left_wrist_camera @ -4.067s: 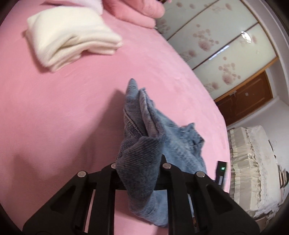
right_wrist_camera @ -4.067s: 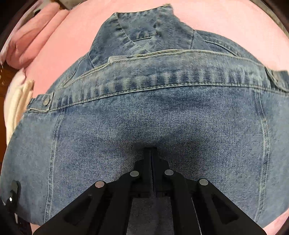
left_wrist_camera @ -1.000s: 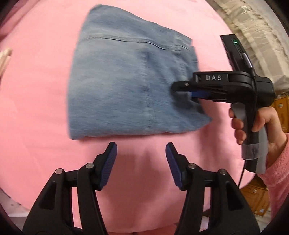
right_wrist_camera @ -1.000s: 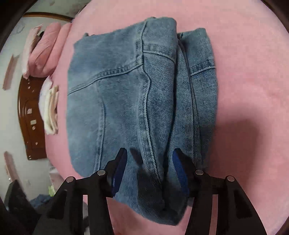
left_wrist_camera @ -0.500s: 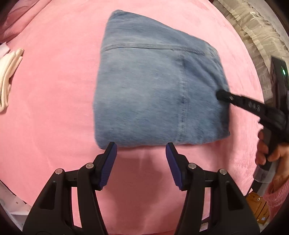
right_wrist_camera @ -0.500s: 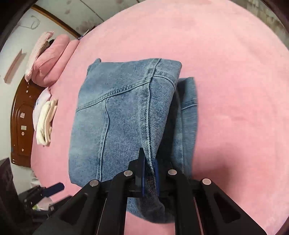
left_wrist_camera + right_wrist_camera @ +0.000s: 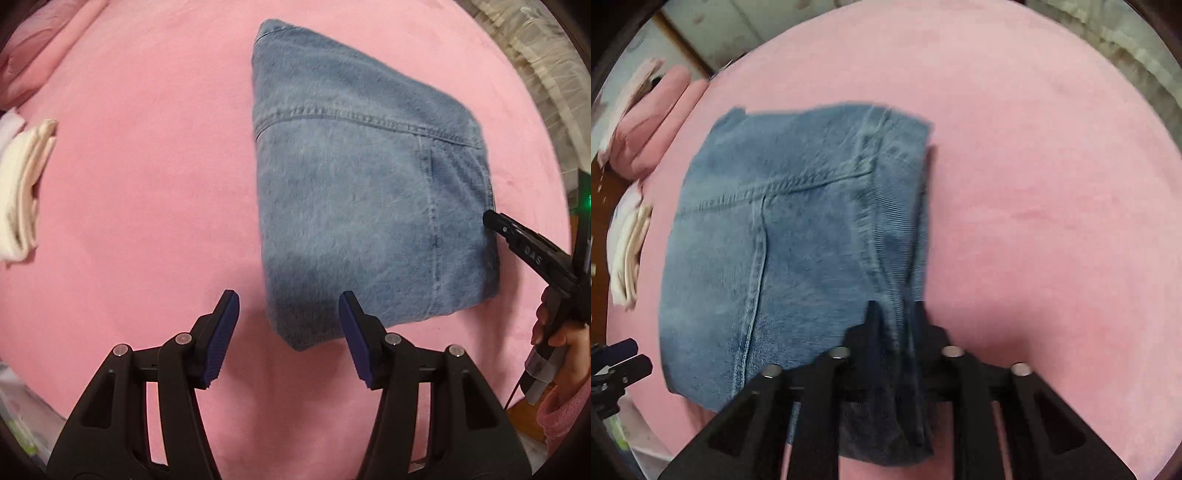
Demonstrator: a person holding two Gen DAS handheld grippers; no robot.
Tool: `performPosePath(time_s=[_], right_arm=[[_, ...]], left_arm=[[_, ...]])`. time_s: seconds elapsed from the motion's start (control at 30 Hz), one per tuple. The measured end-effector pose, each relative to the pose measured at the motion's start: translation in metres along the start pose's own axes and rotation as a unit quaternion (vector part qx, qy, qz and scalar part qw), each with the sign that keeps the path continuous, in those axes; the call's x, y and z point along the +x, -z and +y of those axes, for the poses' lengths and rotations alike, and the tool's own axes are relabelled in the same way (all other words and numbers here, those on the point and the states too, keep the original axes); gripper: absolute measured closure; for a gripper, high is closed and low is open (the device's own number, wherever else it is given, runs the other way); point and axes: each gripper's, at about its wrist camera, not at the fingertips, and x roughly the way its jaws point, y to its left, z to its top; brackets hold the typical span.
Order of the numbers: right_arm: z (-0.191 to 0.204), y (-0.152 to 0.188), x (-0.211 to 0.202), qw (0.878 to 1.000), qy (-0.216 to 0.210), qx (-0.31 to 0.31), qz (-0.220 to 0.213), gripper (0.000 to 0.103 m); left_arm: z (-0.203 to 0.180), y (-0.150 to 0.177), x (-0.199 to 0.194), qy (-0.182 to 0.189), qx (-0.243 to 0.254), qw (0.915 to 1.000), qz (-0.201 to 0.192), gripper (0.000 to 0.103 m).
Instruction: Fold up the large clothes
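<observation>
A folded blue denim jacket [image 7: 362, 206] lies on the pink bed cover [image 7: 147, 184]. My left gripper [image 7: 288, 306] hangs open just above the jacket's near corner and touches nothing. My right gripper [image 7: 895, 314] has the jacket's [image 7: 783, 251] thick side fold between its fingers and holds it raised off the cover. Its jaws are opening, with the denim still filling the gap. In the left wrist view the right gripper [image 7: 495, 219] meets the jacket's right edge, with a person's hand [image 7: 557, 332] on its grip.
A folded cream cloth [image 7: 22, 192] lies near the bed's left side, also seen as the cream cloth [image 7: 628, 251]. Pink pillows [image 7: 653, 122] sit at the head of the bed. White frilled bedding [image 7: 546, 62] lies beyond the far right edge.
My right gripper went from open over the jacket's side fold to closed on it, then lifted it. My left gripper has shifted sideways, so the jacket's corner now sits between its fingers in view.
</observation>
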Motion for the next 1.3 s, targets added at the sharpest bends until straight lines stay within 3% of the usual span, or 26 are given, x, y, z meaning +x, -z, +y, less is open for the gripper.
performPosePath(time_s=[0.03, 0.13, 0.2, 0.23, 0.27, 0.33, 0.4, 0.43, 0.53, 0.67, 0.7, 0.73, 0.8, 0.9, 0.97, 1.0, 1.07, 1.13, 1.2, 1.3], right_arm=[[-0.002, 0.000, -0.010, 1.000, 0.004, 0.000, -0.009, 0.069], [0.008, 0.004, -0.046, 0.996, 0.049, -0.041, -0.056, 0.069], [0.006, 0.002, -0.077, 0.991, 0.058, -0.080, -0.089, 0.069], [0.015, 0.000, -0.086, 0.990, 0.036, -0.091, -0.097, 0.069], [0.040, -0.006, -0.083, 0.991, 0.007, -0.095, -0.093, 0.069], [0.067, -0.005, -0.074, 0.991, -0.080, -0.087, -0.064, 0.075], [0.076, -0.001, -0.060, 0.989, -0.125, -0.072, -0.038, 0.098], [0.080, 0.001, -0.051, 0.988, -0.135, -0.068, -0.020, 0.101], [0.100, 0.016, -0.013, 0.982, -0.176, -0.067, 0.026, 0.102], [0.104, 0.036, 0.009, 0.977, -0.186, -0.092, 0.049, 0.103], [0.097, 0.037, 0.008, 0.979, -0.174, -0.090, 0.053, 0.103], [0.087, 0.040, 0.006, 0.987, -0.115, -0.098, 0.055, 0.103], [0.059, 0.045, 0.000, 0.991, -0.077, -0.095, 0.053, 0.103], [0.035, 0.047, -0.019, 0.992, -0.088, -0.063, 0.061, 0.103], [0.038, 0.043, -0.037, 0.995, -0.009, -0.086, 0.045, 0.103], [0.041, 0.039, -0.045, 0.996, 0.001, -0.083, 0.043, 0.103], [0.046, 0.029, -0.051, 0.998, -0.037, -0.036, 0.039, 0.103], [0.064, 0.018, -0.043, 0.989, -0.142, 0.016, 0.032, 0.103], [0.088, 0.008, -0.027, 0.979, -0.202, 0.029, 0.014, 0.103], [0.127, -0.020, 0.006, 0.976, -0.216, 0.027, -0.003, 0.103]], left_arm=[[0.004, -0.004, -0.003, 0.016, -0.001, 0.9999, -0.002, 0.050], [0.008, -0.013, -0.003, 0.034, -0.006, 0.9993, -0.015, 0.052], [0.009, -0.016, 0.001, 0.044, -0.007, 0.9989, -0.017, 0.067], [0.005, -0.015, 0.004, 0.050, -0.005, 0.9987, -0.011, 0.083], [0.001, -0.017, 0.009, 0.055, -0.004, 0.9984, -0.006, 0.092], [-0.003, -0.017, 0.023, 0.077, -0.002, 0.9970, 0.006, 0.098], [-0.010, -0.015, 0.038, 0.092, 0.004, 0.9956, 0.013, 0.099], [-0.016, -0.015, 0.046, 0.090, 0.012, 0.9958, 0.012, 0.099], [-0.028, -0.012, 0.061, 0.066, 0.037, 0.9971, 0.002, 0.099], [-0.023, -0.005, 0.077, 0.052, 0.013, 0.9984, 0.019, 0.103], [-0.022, -0.007, 0.078, 0.054, 0.016, 0.9981, 0.024, 0.103], [-0.023, -0.008, 0.079, 0.056, 0.018, 0.9978, 0.029, 0.103], [-0.023, -0.011, 0.077, 0.064, 0.023, 0.9970, 0.038, 0.103], [-0.023, -0.013, 0.069, 0.061, 0.037, 0.9967, 0.038, 0.103], [-0.019, -0.019, 0.060, 0.057, 0.039, 0.9973, 0.026, 0.103], [-0.018, -0.022, 0.057, 0.059, 0.040, 0.9973, 0.020, 0.103], [-0.018, -0.040, 0.052, 0.075, 0.047, 0.9960, -0.008, 0.103], [-0.021, -0.062, 0.054, 0.080, 0.054, 0.9948, -0.032, 0.103], [-0.024, -0.087, 0.060, 0.083, 0.058, 0.9934, -0.054, 0.103], [-0.029, -0.135, 0.070, 0.088, 0.066, 0.9916, -0.068, 0.103]])
